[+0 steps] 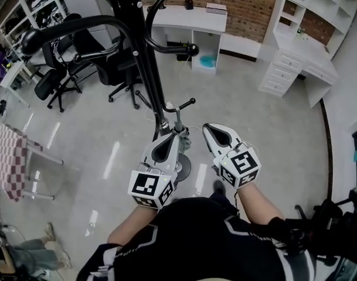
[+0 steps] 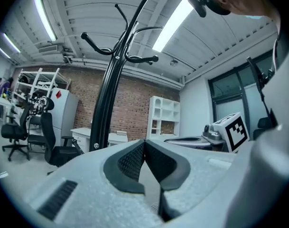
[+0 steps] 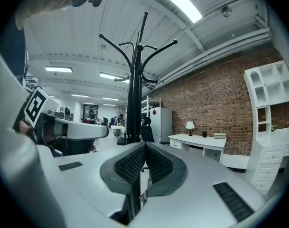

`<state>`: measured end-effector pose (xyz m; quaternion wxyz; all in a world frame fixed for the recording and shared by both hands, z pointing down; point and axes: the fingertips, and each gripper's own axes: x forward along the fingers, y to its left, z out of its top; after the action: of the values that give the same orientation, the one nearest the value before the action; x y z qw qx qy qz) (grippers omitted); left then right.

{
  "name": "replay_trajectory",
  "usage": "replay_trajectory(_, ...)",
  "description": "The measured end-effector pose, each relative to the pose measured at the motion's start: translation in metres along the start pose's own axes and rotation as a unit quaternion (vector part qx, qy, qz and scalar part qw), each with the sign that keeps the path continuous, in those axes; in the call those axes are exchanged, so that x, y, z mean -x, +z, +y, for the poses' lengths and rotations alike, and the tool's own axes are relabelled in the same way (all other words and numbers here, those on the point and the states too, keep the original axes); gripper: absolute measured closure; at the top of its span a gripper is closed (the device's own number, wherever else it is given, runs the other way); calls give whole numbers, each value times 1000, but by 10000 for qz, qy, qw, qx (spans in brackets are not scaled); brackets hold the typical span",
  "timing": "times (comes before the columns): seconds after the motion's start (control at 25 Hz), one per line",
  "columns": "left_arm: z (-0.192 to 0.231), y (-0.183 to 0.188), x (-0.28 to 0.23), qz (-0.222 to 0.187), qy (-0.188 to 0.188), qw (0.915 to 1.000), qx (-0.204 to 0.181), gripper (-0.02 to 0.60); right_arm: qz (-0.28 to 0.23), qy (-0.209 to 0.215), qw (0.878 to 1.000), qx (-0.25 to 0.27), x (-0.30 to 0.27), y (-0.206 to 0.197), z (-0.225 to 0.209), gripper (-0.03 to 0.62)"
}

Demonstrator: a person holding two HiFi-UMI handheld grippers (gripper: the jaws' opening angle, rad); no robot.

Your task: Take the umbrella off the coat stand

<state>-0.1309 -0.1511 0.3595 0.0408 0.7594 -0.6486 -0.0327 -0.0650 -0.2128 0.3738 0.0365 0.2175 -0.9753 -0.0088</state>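
A tall black coat stand (image 1: 144,69) rises right in front of me, its curved hooks spreading near the top of the head view and its round base (image 1: 183,168) on the floor between the grippers. I cannot pick out an umbrella on it in any view. My left gripper (image 1: 176,133) is shut and empty, level, close beside the lower pole. My right gripper (image 1: 208,127) is also shut and empty, a little to the pole's right. The left gripper view has the stand (image 2: 106,103) just left of the closed left gripper (image 2: 144,141). In the right gripper view the stand (image 3: 133,94) is straight beyond the closed right gripper (image 3: 145,145).
Black office chairs (image 1: 67,69) stand at the back left. A white desk (image 1: 190,19) lines the brick wall behind the stand. A white drawer and shelf unit (image 1: 307,45) fills the back right. A checked seat (image 1: 8,160) is at the left.
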Motion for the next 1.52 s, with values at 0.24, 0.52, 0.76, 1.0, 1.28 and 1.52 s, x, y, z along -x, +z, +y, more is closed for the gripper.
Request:
replay_trajectory(0.24, 0, 4, -27, 19, 760, 9971, 21, 574, -22, 895, 9960, 75, -19, -1, -27, 586)
replay_trajectory(0.52, -19, -17, -71, 125, 1439, 9895, -23, 574, -31, 1431, 9897, -71, -21, -14, -82, 586)
replay_trajectory(0.76, -11, -38, -89, 133, 2149, 9765, 12, 574, -51, 1901, 9817, 40, -29, -20, -108, 586)
replay_trajectory(1.0, -18, -49, -100, 123, 2636, 9645, 1, 574, -69, 2219, 9750, 43, -27, -21, -131, 586)
replay_trajectory(1.28, -15, -63, -99, 240, 2840, 9583, 216, 574, -50, 2405, 9706, 61, -24, -20, -129, 586)
replay_trajectory(1.52, 5, -73, -86, 245, 2923, 9553, 365, 574, -74, 2314, 9728, 106, -30, -12, -109, 586)
